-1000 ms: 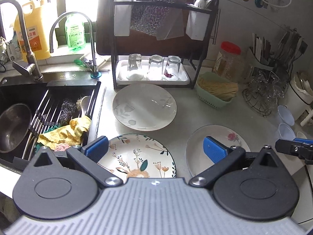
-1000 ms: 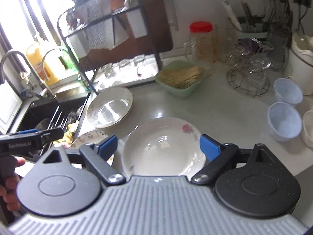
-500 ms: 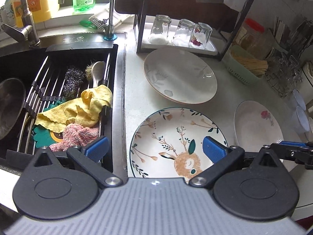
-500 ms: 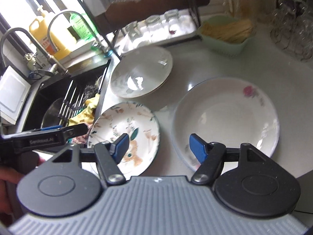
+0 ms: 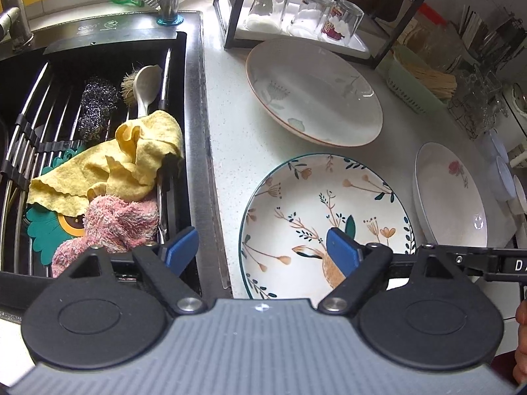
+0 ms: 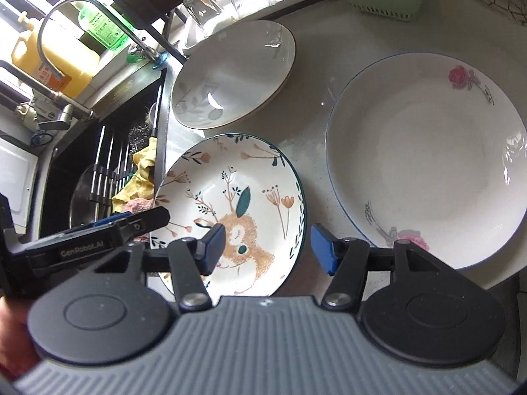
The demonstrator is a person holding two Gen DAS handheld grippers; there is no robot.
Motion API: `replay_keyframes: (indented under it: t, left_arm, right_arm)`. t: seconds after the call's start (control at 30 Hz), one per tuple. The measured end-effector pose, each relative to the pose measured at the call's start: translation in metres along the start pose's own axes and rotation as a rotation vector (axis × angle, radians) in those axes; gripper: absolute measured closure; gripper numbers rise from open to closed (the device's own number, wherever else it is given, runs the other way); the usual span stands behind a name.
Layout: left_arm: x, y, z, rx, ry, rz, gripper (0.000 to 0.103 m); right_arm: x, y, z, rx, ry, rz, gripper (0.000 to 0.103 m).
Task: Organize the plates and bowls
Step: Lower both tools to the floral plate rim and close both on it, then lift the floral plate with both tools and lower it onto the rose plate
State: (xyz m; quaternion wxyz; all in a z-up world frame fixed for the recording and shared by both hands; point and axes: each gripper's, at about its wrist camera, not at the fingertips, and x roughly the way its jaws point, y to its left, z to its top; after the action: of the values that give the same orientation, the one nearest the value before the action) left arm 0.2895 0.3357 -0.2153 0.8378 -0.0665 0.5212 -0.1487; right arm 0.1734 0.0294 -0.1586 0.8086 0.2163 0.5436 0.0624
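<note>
Both closing, empty grippers, left [image 5: 262,248] and right [image 6: 267,243], are held half-open over the deer plate [image 6: 230,204].

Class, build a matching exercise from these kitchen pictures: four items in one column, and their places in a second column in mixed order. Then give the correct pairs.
Items
1. round white plate with a brown deer and flowers
2. white plate with a pink rose print
3. crumpled yellow cloth
4. three upturned clear glasses

Places
A. on the white tray under the black rack
B. on the rails over the dark sink
C. on the counter right beside the sink edge
D. on the counter, on the far side of the deer plate from the sink

Pairs: 1-C, 2-D, 3-B, 4-A
</note>
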Motion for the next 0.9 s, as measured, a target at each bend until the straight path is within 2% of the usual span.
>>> replay_keyframes:
  t: [0.03, 0.13, 0.27, 0.4, 0.57, 0.7, 0.9]
  left_arm:
    - [0.002, 0.001, 0.002, 0.008, 0.007, 0.001, 0.017]
    - [0.006, 0.008, 0.008, 0.010, 0.021, -0.013, 0.026]
    - [0.012, 0.016, 0.016, -0.003, 0.039, -0.042, 0.041]
    - [0.021, 0.019, 0.021, -0.015, 0.075, -0.070, 0.049]
    - [0.030, 0.014, 0.022, -0.013, 0.104, -0.098, 0.065]
    - [0.032, 0.016, 0.024, -0.023, 0.118, -0.114, 0.066]
    - [0.039, 0.019, 0.027, 0.010, 0.150, -0.153, 0.065]
  right_arm:
    - [0.002, -0.001, 0.001, 0.013, -0.003, -0.001, 0.044]
    - [0.006, -0.005, 0.003, 0.066, -0.005, -0.042, 0.062]
    - [0.011, -0.010, 0.006, 0.105, 0.015, -0.057, 0.073]
    - [0.018, -0.015, 0.010, 0.128, 0.021, -0.074, 0.078]
    - [0.025, -0.015, 0.013, 0.117, 0.047, -0.077, 0.084]
    - [0.032, -0.012, 0.011, 0.082, 0.072, -0.091, 0.083]
    - [0.042, -0.018, 0.011, 0.117, 0.097, -0.060, 0.083]
